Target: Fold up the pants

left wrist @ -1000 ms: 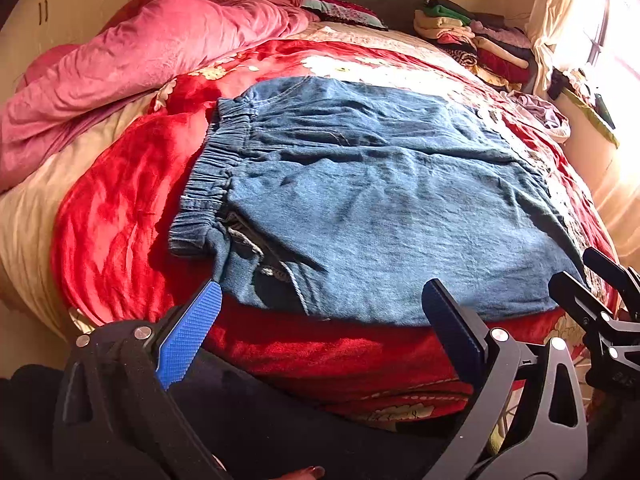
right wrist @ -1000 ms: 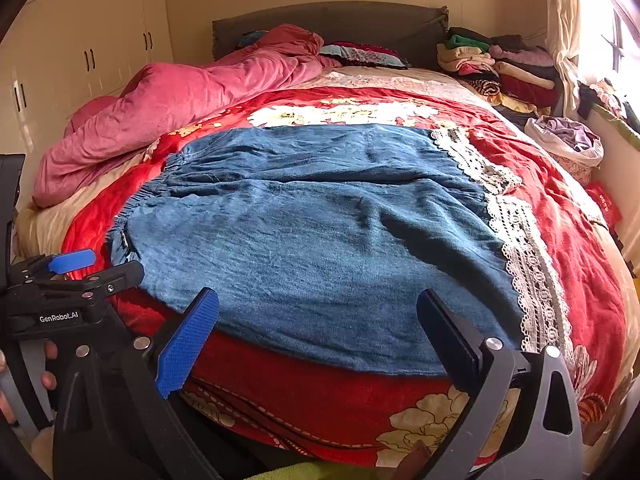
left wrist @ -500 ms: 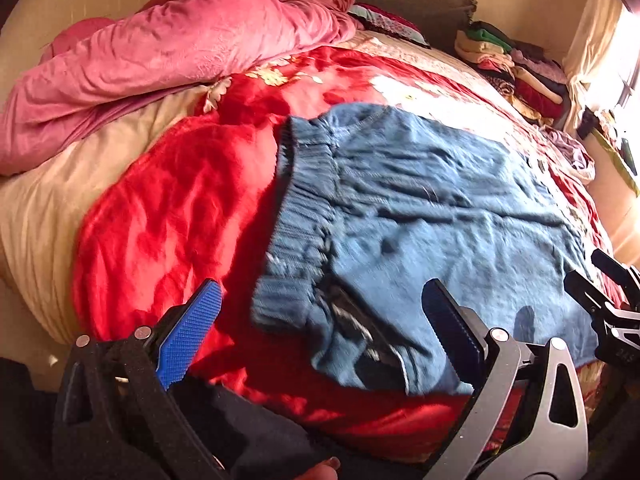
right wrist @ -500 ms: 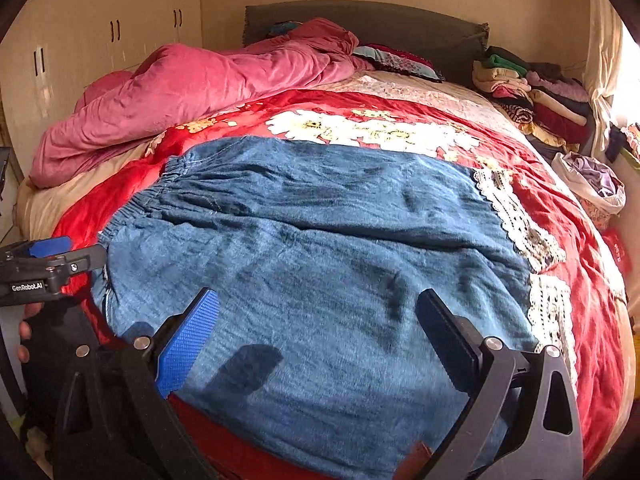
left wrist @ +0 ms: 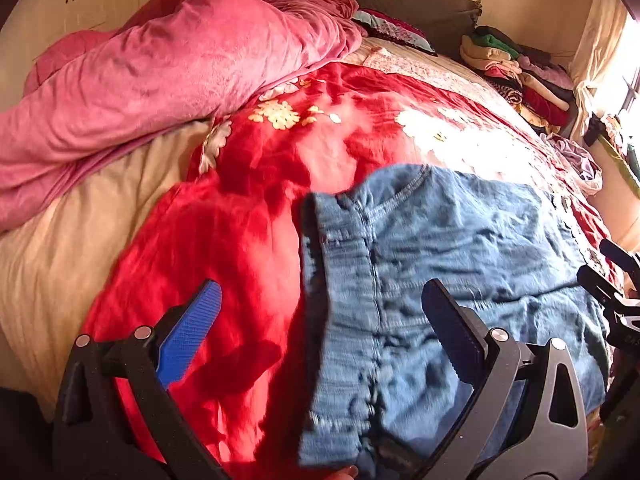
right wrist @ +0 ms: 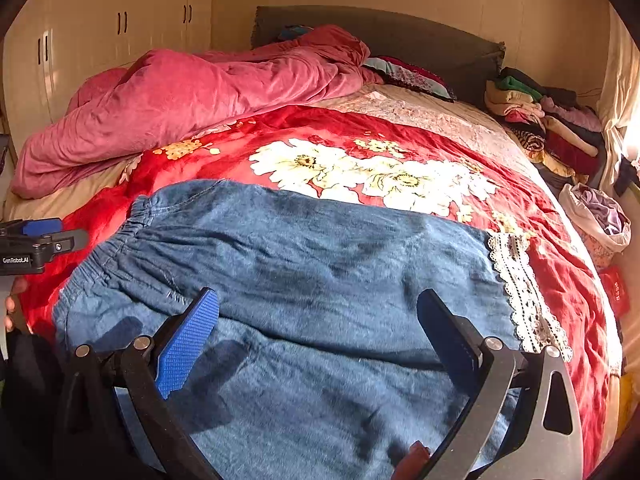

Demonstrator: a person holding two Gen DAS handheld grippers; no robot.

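Two grippers, left gripper and right gripper, both spread wide, empty, above denim pants flat on red blanket. Soft, floppy, fairly heavy, probably; best pinched at near-left elastic waistband and right lace hem.

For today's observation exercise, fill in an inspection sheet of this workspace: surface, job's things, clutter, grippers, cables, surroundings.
Surface: bed with red floral blanket, rumpled.
Job's things: blue denim pants spread flat, elastic waistband toward the left, lace-trimmed hems toward the right.
Clutter: pink duvet bunched at the far left; stack of folded clothes at the far right; bag of laundry beside the bed.
Grippers: left gripper open over the waistband; right gripper open over the pants; neither holds cloth.
Cables: nothing seen.
Surroundings: headboard, wardrobe doors, sunlit curtain.
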